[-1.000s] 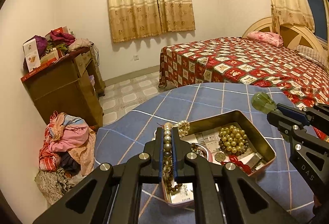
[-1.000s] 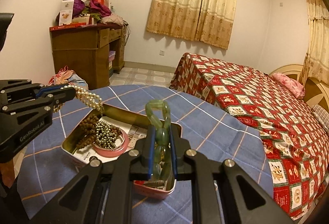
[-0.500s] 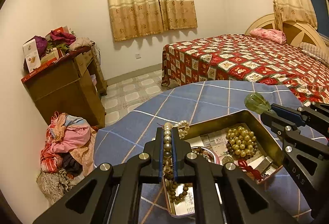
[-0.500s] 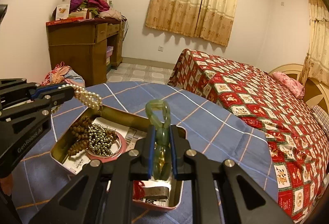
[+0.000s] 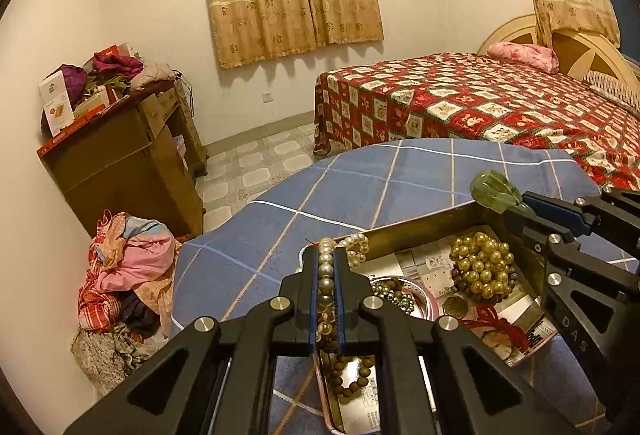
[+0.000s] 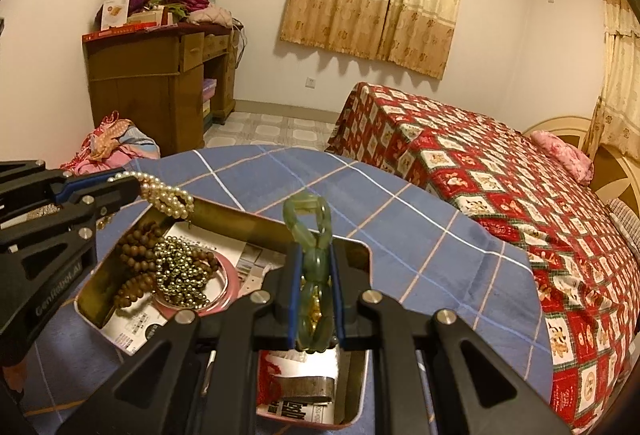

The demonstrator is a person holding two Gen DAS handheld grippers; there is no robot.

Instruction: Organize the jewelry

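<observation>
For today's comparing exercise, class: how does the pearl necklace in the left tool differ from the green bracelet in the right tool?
The pearl necklace is made of small round cream beads; the green bracelet has large, translucent green links. The pearl necklace drapes over the tin's far corner, while the green bracelet stands up in a loop above the tin. Both are clamped between shut fingers: necklace in the left tool, bracelet in the right tool.

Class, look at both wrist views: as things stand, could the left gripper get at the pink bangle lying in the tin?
Probably not yet. The left gripper is shut on the pearl strand, so it has no free grip. The pink bangle also lies under the gold bead chain in the tin, though the tin is open from above.
</observation>
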